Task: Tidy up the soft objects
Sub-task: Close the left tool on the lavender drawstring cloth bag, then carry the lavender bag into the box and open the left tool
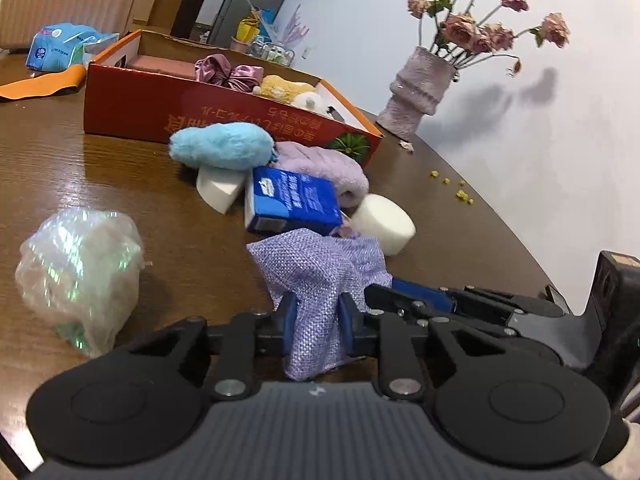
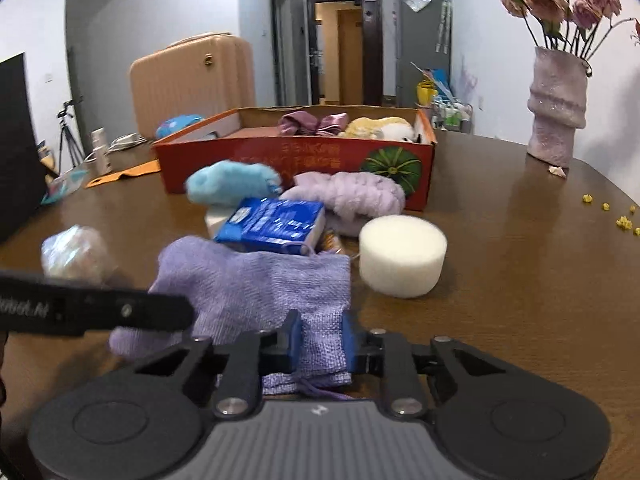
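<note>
Left wrist view is showing a lilac woven pouch (image 1: 320, 280) lying near the front edge of the brown table (image 1: 120, 168), with the left gripper (image 1: 318, 318) clenching one bunched end of it between blue pads; the right gripper (image 1: 400, 292) is reaching in from the right and biting the same cloth. Right wrist view is showing the right gripper (image 2: 320, 344) pinching the pouch (image 2: 256, 288) at its drawstring end, while the left gripper (image 2: 176, 312) is entering from the left and overlapping the cloth. Just beyond the pouch, a blue tissue packet (image 1: 292, 204) is leaning against a white foam cylinder (image 1: 384, 220) on its right and a white foam wedge (image 1: 220, 188) on its left. Farther back, a light-blue plush (image 1: 222, 146) is resting on the wedge, and a lilac fluffy item (image 1: 324, 168) is sitting beside it. Behind these, an orange cardboard box (image 1: 160, 108) is holding a mauve satin bow (image 1: 228, 72) and a yellow plush (image 1: 284, 88). To the left, a crumpled clear bag (image 1: 80, 276) is sitting apart. At far right, a pink vase (image 1: 420, 88) is holding dried roses (image 1: 472, 28).
</note>
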A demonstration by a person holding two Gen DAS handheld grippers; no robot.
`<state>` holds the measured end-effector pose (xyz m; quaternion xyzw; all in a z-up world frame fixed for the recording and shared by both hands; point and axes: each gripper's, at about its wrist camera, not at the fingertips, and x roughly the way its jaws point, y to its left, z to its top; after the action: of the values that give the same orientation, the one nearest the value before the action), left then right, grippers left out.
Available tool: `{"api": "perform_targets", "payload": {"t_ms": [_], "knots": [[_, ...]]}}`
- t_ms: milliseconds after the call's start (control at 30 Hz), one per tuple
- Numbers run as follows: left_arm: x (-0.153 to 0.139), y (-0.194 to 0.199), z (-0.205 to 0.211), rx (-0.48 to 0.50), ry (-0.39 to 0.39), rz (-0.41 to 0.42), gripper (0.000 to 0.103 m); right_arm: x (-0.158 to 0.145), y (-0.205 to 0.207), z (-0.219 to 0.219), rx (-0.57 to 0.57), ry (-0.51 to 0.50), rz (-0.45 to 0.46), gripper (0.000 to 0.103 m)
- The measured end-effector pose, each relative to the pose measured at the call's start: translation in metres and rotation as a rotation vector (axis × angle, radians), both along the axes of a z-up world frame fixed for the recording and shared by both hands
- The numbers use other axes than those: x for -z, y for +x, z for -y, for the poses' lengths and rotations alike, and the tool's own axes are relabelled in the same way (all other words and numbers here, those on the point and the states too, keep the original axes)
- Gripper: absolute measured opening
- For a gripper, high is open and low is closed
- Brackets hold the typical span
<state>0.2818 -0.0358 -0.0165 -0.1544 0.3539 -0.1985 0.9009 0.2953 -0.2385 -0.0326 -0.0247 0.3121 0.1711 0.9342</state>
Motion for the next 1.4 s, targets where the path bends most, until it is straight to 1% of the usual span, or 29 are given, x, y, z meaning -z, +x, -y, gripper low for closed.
{"api": "perform_targets", "payload": {"t_ms": [33, 100, 200, 267, 400, 467, 533, 633, 700, 733, 800, 900, 933, 967, 1033, 1067, 1133, 1167, 1200, 1267, 1300, 1333, 1400], "knots": [[0.000, -0.004, 0.000, 0.003, -0.002, 0.001, 0.022, -0.001, -0.007, 0.000, 0.000, 0.004, -0.001, 0.015], [0.000, -0.012, 0.000, 0.010, -0.005, 0.002, 0.021, -0.004, -0.020, 0.003, 0.003, 0.026, -0.003, 0.009], [-0.003, -0.025, 0.001, 0.020, -0.003, 0.009, 0.020, -0.011, -0.037, 0.009, 0.017, 0.085, 0.014, 0.008], [-0.009, -0.033, 0.001, 0.029, -0.004, 0.029, 0.019, -0.019, -0.046, 0.011, 0.024, 0.111, 0.040, 0.008], [-0.028, -0.044, -0.003, 0.039, -0.016, 0.099, 0.018, -0.035, -0.058, 0.011, 0.021, 0.126, 0.094, 0.008], [-0.039, -0.042, -0.008, 0.044, -0.032, 0.123, 0.017, -0.046, -0.059, 0.011, 0.012, 0.150, 0.114, 0.008], [-0.056, -0.033, -0.016, 0.053, -0.047, 0.154, 0.017, -0.062, -0.050, 0.008, -0.015, 0.159, 0.145, 0.007], [-0.089, -0.003, -0.034, 0.065, -0.070, 0.192, 0.017, -0.091, -0.021, -0.002, -0.062, 0.156, 0.203, 0.007], [-0.105, 0.029, -0.047, 0.050, -0.076, 0.190, 0.017, -0.110, 0.011, -0.010, -0.089, 0.173, 0.214, 0.007], [-0.112, 0.048, -0.055, 0.042, -0.073, 0.189, 0.017, -0.119, 0.032, -0.016, -0.120, 0.182, 0.200, 0.007], [-0.121, 0.086, -0.070, 0.019, -0.069, 0.175, 0.017, -0.131, 0.076, -0.031, -0.143, 0.206, 0.177, 0.007], [-0.123, 0.148, -0.090, -0.015, -0.064, 0.129, 0.017, -0.137, 0.139, -0.059, -0.159, 0.204, 0.129, 0.007], [-0.120, 0.169, -0.096, -0.041, -0.044, 0.107, 0.017, -0.134, 0.163, -0.068, -0.158, 0.205, 0.097, 0.007], [-0.114, 0.188, -0.101, -0.046, -0.023, 0.092, 0.018, -0.130, 0.184, -0.076, -0.148, 0.212, 0.063, 0.006], [-0.096, 0.224, -0.109, -0.064, 0.004, 0.042, 0.018, -0.114, 0.224, -0.093, -0.125, 0.203, -0.006, 0.006], [-0.086, 0.239, -0.111, -0.076, 0.035, 0.015, 0.018, -0.103, 0.244, -0.101, -0.112, 0.196, -0.046, 0.006], [-0.068, 0.262, -0.111, -0.095, 0.135, -0.009, 0.020, -0.078, 0.274, -0.116, -0.094, 0.192, -0.138, 0.006], [-0.061, 0.271, -0.110, -0.101, 0.173, -0.026, 0.025, -0.068, 0.284, -0.120, -0.091, 0.190, -0.173, 0.006], [-0.056, 0.275, -0.111, -0.105, 0.204, -0.027, 0.029, -0.058, 0.290, -0.127, -0.099, 0.177, -0.205, 0.006], [-0.051, 0.277, -0.109, -0.093, 0.246, -0.003, 0.035, -0.045, 0.296, -0.136, -0.103, 0.133, -0.217, 0.006], [-0.051, 0.276, -0.109, -0.076, 0.246, 0.010, 0.038, -0.041, 0.297, -0.139, -0.098, 0.113, -0.214, 0.008], [-0.051, 0.273, -0.110, -0.058, 0.238, 0.020, 0.043, -0.039, 0.299, -0.140, -0.099, 0.110, -0.218, 0.010], [-0.053, 0.268, -0.113, -0.058, 0.233, 0.033, 0.046, -0.037, 0.302, -0.138, -0.107, 0.134, -0.239, 0.015]]}}
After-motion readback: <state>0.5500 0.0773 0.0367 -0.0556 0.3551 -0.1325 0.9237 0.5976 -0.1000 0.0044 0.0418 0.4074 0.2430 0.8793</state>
